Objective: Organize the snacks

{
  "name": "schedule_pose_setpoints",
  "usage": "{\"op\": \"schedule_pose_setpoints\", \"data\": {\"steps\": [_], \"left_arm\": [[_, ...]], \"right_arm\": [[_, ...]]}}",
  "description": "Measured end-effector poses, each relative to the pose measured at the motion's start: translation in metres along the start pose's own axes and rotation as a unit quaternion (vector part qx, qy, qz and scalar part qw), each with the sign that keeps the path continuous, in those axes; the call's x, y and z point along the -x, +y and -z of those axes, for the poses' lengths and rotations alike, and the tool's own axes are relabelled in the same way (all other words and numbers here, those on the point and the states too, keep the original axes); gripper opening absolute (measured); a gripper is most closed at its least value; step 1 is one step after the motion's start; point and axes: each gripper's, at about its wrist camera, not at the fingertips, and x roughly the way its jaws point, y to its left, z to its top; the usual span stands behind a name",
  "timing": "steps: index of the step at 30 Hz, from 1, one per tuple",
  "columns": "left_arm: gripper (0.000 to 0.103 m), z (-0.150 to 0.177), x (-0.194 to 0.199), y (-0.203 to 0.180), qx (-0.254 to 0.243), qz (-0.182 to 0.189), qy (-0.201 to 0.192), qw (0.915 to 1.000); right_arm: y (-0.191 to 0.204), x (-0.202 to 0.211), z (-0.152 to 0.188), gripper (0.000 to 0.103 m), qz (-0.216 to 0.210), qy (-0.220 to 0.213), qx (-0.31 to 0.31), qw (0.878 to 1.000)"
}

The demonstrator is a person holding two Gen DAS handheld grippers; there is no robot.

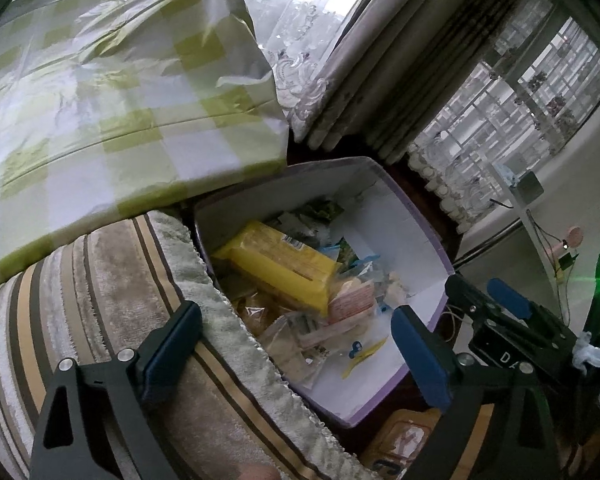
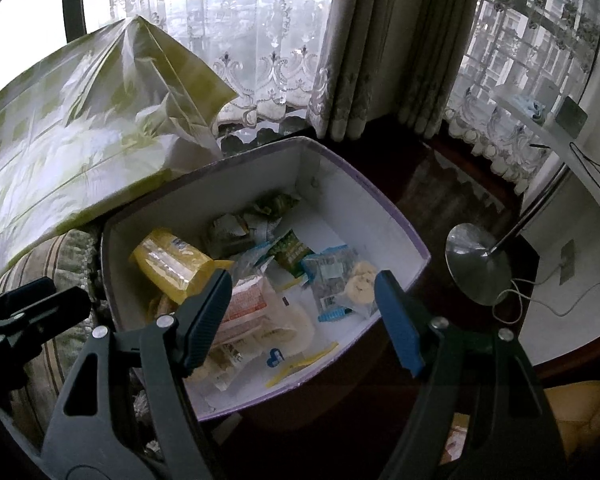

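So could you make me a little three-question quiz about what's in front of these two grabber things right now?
1. True or false: the left gripper is clamped on a snack.
2. Which snack in the box is the largest? A) the yellow packet B) the small green packet C) a red can
3. What rests against the box's far left corner?

Key
1. False; both it and the right gripper stand open with nothing between the pads.
2. A.
3. The green-and-white checked bag, which lies on the striped cushion.

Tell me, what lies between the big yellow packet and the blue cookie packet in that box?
In the right wrist view, green sachets and crumpled wrappers lie between the yellow packet and blue packet.
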Motion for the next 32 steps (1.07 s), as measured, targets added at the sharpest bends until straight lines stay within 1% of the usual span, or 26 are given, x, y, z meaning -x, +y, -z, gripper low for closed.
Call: {"op": "schedule_pose_setpoints", "data": {"steps": [19, 30, 32], "left_arm": [[0.097, 0.0006, -0.0014, -0.0003, -0.003, -0.004, 0.002, 1.0000], [0.102, 0.0001, -0.0034, -0.0025, -0.008, -0.002, -0.002, 1.0000], [0.102, -0.0010, -0.0043, -0.0030, -0.010, 0.004, -0.002, 0.9999]], "right_arm": [[-0.0033, -0.0005, 0.0006, 0.076, 0.001, 0.001, -0.001, 1.000], [-0.0032, -0.0014, 0.0004, 0.076, 0.001, 0.001, -0.002, 1.000], [-0.0033, -0.0017, 0.0017, 0.076, 0.001, 0.002, -0.003, 1.000]]}}
